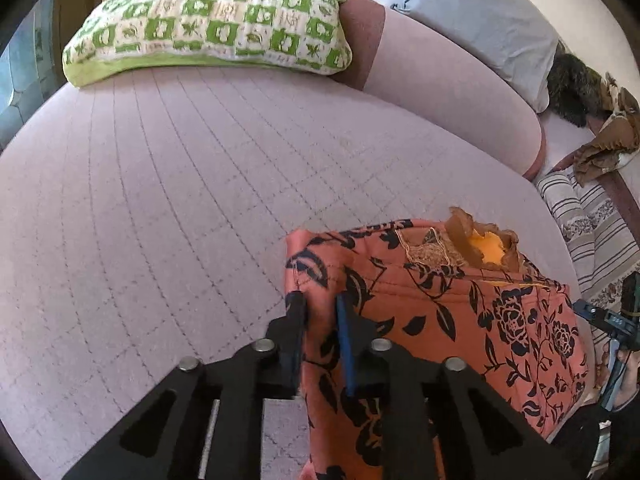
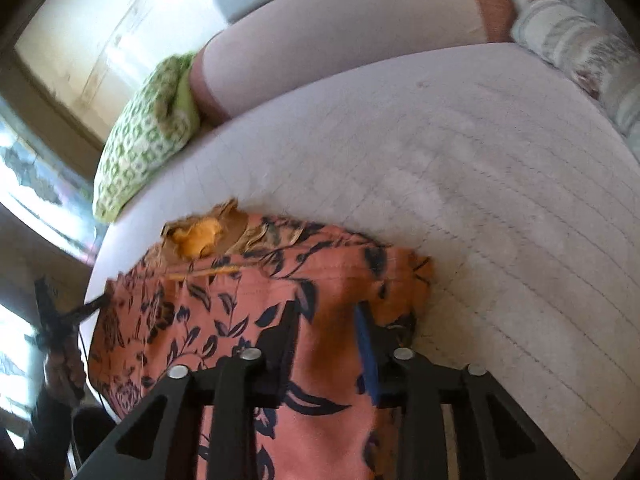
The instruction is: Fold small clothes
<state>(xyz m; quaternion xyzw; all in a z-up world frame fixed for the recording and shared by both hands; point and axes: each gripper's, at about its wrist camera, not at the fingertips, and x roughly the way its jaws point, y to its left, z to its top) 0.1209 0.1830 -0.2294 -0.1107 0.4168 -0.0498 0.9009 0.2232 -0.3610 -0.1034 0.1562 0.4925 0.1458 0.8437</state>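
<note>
A salmon-pink garment [image 1: 460, 320] with a dark flower print lies on a quilted pale lilac cover [image 1: 160, 200]. Its neck opening [image 1: 488, 248] shows yellow lining. My left gripper [image 1: 319, 304] is shut on the garment's bunched left edge. In the right wrist view, which is blurred, the same garment [image 2: 220, 300] runs under and between the fingers of my right gripper [image 2: 326, 314]. Its jaws stand apart with flat cloth between them, near the garment's right edge. The other hand-held gripper [image 1: 624, 320] shows at the picture's right edge.
A green-and-white checked pillow [image 1: 208, 20] lies at the far left of the cover. A long pale bolster [image 1: 440, 76] runs along the back, with a blue-grey pillow [image 1: 480, 12] and a dark furry thing [image 1: 572, 84] behind it. A striped cushion [image 1: 588, 224] lies at the right.
</note>
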